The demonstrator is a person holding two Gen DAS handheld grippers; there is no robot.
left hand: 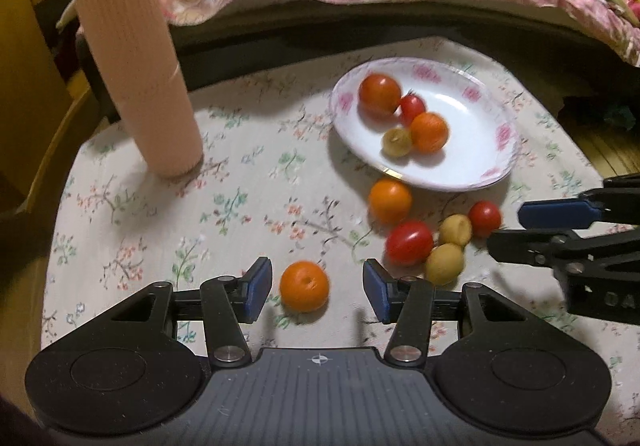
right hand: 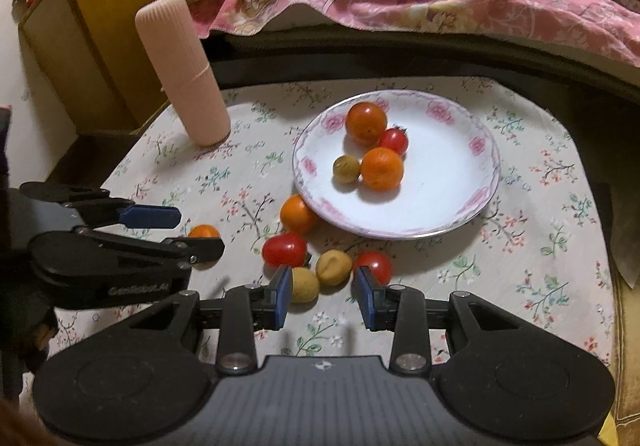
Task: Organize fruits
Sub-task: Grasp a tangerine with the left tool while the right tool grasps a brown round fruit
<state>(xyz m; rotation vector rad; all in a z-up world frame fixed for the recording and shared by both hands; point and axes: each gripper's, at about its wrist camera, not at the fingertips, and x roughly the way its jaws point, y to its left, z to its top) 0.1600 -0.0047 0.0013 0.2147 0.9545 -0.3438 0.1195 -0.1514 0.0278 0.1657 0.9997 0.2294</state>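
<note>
The left gripper [left hand: 317, 292] is spread wide, an orange [left hand: 304, 286] lying on the cloth [left hand: 160, 205] between its pads, touching neither; the right gripper [right hand: 322, 296] is likewise released and empty, its pads just short of two yellow fruits [right hand: 318, 274], with a red tomato [right hand: 374, 266] beside the right pad, perhaps touching it; another tomato [right hand: 284, 249] and orange [right hand: 297, 213] lie near the plate [right hand: 440, 205], the orange against its rim; the plate holds four fruits [right hand: 374, 153]; a pink cylinder [right hand: 182, 73] stands upright at the cloth's far left.
</note>
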